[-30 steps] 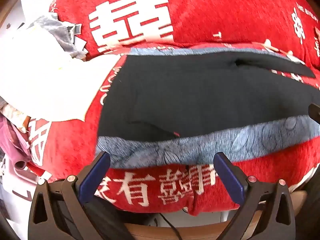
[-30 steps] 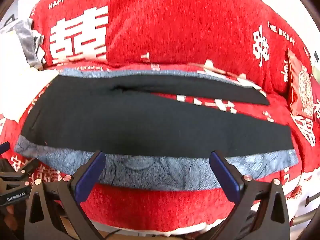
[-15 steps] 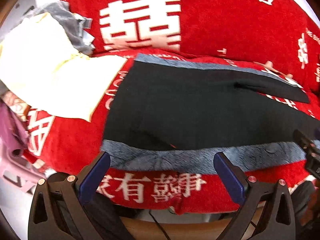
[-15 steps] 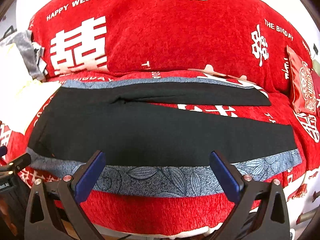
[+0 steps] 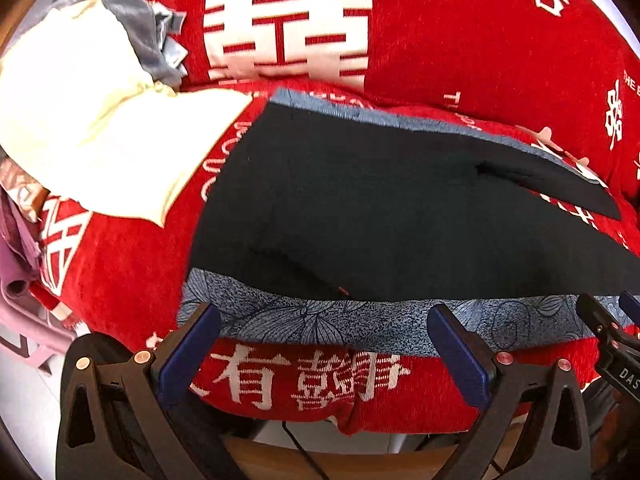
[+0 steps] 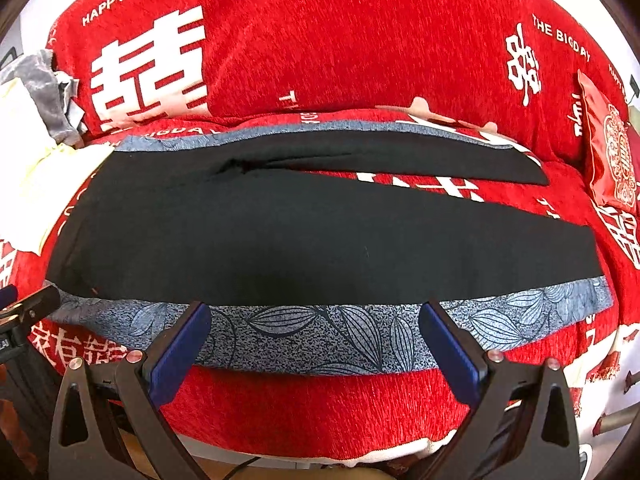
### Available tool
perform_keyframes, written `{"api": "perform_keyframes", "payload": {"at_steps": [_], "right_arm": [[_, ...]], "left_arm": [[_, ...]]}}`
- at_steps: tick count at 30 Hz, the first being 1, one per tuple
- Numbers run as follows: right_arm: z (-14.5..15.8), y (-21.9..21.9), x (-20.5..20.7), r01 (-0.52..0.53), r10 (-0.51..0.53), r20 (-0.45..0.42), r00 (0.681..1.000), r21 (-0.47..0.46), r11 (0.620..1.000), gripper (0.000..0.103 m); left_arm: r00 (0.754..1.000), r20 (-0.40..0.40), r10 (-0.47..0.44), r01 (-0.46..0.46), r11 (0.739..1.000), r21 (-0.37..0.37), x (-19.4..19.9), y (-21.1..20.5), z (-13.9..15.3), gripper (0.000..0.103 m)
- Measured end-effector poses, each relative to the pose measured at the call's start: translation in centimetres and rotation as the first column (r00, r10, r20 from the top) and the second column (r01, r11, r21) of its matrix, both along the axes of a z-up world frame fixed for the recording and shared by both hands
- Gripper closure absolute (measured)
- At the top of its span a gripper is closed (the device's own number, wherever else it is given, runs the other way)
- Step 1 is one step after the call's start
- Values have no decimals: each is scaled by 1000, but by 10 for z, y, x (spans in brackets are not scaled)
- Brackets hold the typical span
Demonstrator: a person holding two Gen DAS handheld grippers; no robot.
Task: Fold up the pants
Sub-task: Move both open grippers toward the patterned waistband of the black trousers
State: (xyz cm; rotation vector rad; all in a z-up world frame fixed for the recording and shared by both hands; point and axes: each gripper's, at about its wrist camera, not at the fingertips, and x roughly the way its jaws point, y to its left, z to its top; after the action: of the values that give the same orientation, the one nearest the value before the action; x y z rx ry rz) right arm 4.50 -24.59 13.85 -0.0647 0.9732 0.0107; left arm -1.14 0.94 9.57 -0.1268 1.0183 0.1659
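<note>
Left wrist view: the left gripper (image 5: 320, 320) has its blue-padded fingers (image 5: 188, 350) spread wide, nothing between them. They sit low at the front edge of a sofa (image 5: 460, 40) covered in red fabric with white characters. The pants (image 5: 380, 216), black with a blue-grey leaf-print band (image 5: 360, 326) along the near side, lie flat on the sofa seat, waist end to the left of frame, legs running off to the right. Finger tips reach the near edge of the printed band; contact cannot be judged. A cream-white cloth (image 5: 92, 128) lies on the seat left of the waist, just beside it, with a grey garment (image 5: 136, 12) piled behind. A pink item (image 5: 24, 280) sits at the far left edge, identity unclear. The tip of the right gripper (image 5: 608, 332) shows at the right edge, near the printed band.

Right wrist view: the right gripper (image 6: 316, 324) is likewise wide apart, fingers (image 6: 452, 348) holding nothing. Tips overlap the near printed band (image 6: 320, 340) in frame; touching or hovering cannot be told. The pants (image 6: 280, 240) span most of the seat, the two legs diverging toward the right with a wedge of red cover between them. The far leg carries a second printed band (image 6: 280, 132) along its back edge. A red cushion (image 6: 610, 160) leans at the right end of the sofa (image 6: 360, 40), apart from the leg ends. The cream cloth (image 6: 36, 184) and grey garment (image 6: 36, 88) sit at left. Part of the left gripper (image 6: 28, 308) shows at the left edge, beside the waist corner.
</note>
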Motion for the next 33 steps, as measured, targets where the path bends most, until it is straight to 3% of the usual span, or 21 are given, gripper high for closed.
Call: {"api": "perform_keyframes", "payload": {"at_steps": [4,10,17,27,33], "right_arm": [[2,0,3,9,-9,-1,1000,-15,1000,0],[7,8,13,2,-2,-13,1000,-30,1000,0],[25,30,28,-75,76,10,997,-79,994,0],[26,37,47,-63,63,-5,998,-51,997,0],[24,42,54,-77,77,-3,997,-55,995,0]], "left_arm": [[1000,-21,4,-4,1000,-17,8,4,-4,0],[1000,-16,-11,11,1000,20,29,4,7,0],[997,-71,-31,30,1000,-8,58,6,5,0],[998,-42,-43,44,998,33,80,5,20,0],[998,-27,-48,49,999,18,88,7,20,0]]}}
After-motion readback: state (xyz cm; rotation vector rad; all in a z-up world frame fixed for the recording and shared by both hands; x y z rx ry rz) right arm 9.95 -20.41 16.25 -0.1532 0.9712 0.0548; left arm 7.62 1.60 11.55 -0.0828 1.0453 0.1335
